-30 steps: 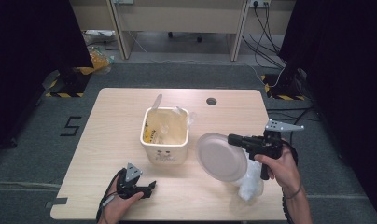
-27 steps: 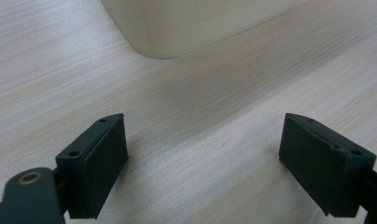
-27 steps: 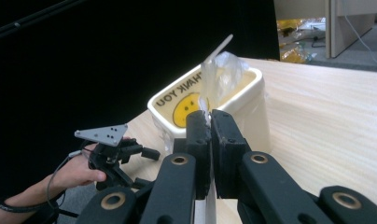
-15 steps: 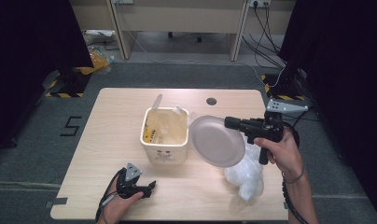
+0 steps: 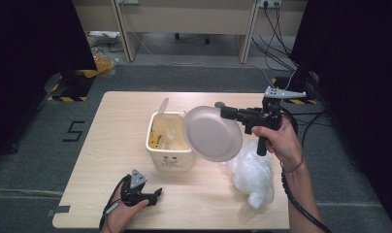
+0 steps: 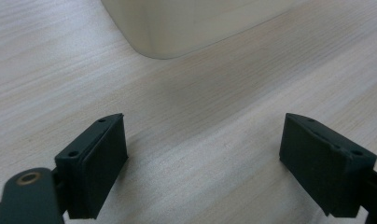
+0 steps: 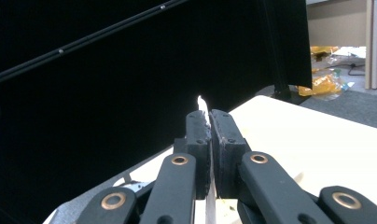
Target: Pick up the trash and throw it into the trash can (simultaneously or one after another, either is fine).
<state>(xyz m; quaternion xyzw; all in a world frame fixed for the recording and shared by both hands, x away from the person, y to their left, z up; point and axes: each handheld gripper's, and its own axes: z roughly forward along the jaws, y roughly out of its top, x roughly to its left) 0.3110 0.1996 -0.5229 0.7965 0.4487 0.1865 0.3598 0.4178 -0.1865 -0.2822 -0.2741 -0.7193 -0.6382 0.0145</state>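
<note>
We hold a round lid (image 5: 212, 133) by its edge in our right tongs (image 5: 222, 112), the jaws pressed together on the thin rim, which the right gripper view shows as a white sliver (image 7: 201, 103) poking up between them. The lid hangs in the air, tilted, just over the right side of the tub (image 5: 169, 151) and above the surface (image 5: 111, 136), not touching either as far as we can tell. The tub stands open in the middle of the surface with yellowish contents and a spoon handle (image 5: 162, 105) sticking up at its far edge. Crumpled clear wrap (image 5: 253, 178) lies to the right of the tub, below our right hand. Our left tongs (image 5: 155, 194) rest low near the front edge with the jaws spread wide and nothing between them, pointing toward the tub's wall (image 6: 186, 23). We judge the lid is lifted and close to the tub; seating it on the rim and pressing it down are left.
</note>
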